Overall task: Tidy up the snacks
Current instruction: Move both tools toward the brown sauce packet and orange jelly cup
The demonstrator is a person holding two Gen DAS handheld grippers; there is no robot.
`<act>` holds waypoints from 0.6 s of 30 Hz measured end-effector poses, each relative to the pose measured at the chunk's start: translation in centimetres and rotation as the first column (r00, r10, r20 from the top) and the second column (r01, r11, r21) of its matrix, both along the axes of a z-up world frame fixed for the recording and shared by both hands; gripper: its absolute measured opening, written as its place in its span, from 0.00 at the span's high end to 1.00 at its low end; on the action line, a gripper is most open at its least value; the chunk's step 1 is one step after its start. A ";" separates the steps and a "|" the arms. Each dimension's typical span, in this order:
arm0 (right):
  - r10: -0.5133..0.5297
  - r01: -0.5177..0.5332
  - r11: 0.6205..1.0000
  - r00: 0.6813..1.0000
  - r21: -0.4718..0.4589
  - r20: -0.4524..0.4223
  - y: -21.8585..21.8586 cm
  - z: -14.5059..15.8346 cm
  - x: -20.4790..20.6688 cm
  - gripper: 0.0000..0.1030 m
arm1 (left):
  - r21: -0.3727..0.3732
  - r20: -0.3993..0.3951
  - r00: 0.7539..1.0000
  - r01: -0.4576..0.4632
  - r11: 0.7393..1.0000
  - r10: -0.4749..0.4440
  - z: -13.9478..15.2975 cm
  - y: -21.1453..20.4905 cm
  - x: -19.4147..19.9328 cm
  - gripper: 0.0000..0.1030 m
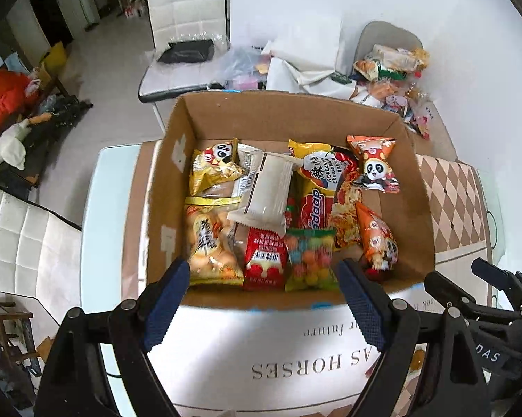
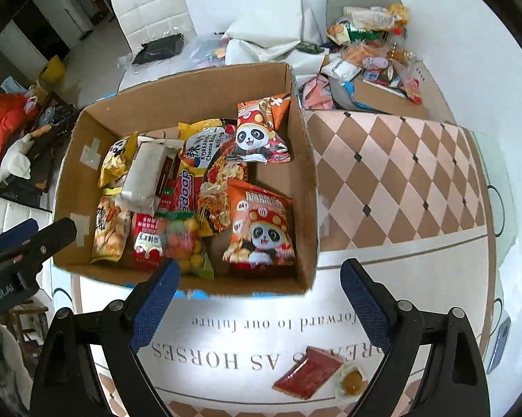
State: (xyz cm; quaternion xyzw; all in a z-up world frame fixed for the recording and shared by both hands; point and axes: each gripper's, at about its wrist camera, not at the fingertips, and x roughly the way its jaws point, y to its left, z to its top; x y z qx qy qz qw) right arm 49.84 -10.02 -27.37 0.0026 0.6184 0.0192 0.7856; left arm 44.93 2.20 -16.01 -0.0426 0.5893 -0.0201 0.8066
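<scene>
An open cardboard box (image 1: 414, 208) (image 2: 306, 187) stands on the table, filled with several snack packets: a white wrapped bar (image 1: 266, 191) (image 2: 144, 173), a bag of coloured balls (image 1: 309, 259) (image 2: 184, 239), orange panda bags (image 1: 374, 165) (image 2: 261, 226). My left gripper (image 1: 262, 281) is open and empty at the box's near edge. My right gripper (image 2: 259, 278) is open and empty near the box's front right corner. A flat red packet (image 2: 308, 375) and a small clear-wrapped yellow sweet (image 2: 351, 380) lie on the tablecloth close below the right gripper.
A second pile of loose snacks (image 1: 393, 69) (image 2: 372, 45) sits on a far chair and box behind. A white chair (image 1: 184, 34) stands at the back left, another (image 1: 21, 239) at the left. The checked tablecloth (image 2: 400, 180) covers the table right of the box.
</scene>
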 end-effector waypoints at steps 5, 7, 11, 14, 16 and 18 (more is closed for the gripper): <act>0.009 -0.009 1.000 0.999 0.001 0.052 0.3 2.3 -2.7 0.07 | 0.013 0.060 0.998 -0.004 1.000 0.003 2.2 0.2 -3.0 0.16; 0.015 -0.015 1.000 0.997 -0.002 0.070 0.6 3.1 -3.5 0.07 | 0.028 0.088 0.996 -0.008 1.000 0.005 3.0 0.3 -4.0 0.16; 0.015 -0.016 1.000 0.995 0.009 0.103 0.7 4.8 -5.4 0.07 | 0.030 0.126 0.992 -0.019 0.999 0.015 4.2 0.7 -5.8 0.16; 0.020 -0.020 1.000 0.991 0.000 0.135 0.8 6.0 -6.6 0.07 | 0.027 0.142 0.990 -0.023 0.999 0.019 4.9 0.7 -7.2 0.16; 0.019 -0.020 1.000 0.989 0.005 0.149 0.7 6.8 -7.3 0.07 | 0.026 0.154 0.988 -0.026 0.999 0.022 5.4 0.7 -8.0 0.16; 0.018 -0.020 1.000 0.987 0.011 0.160 0.7 7.5 -7.9 0.07 | 0.021 0.166 0.986 -0.028 0.999 0.024 6.0 0.6 -9.0 0.16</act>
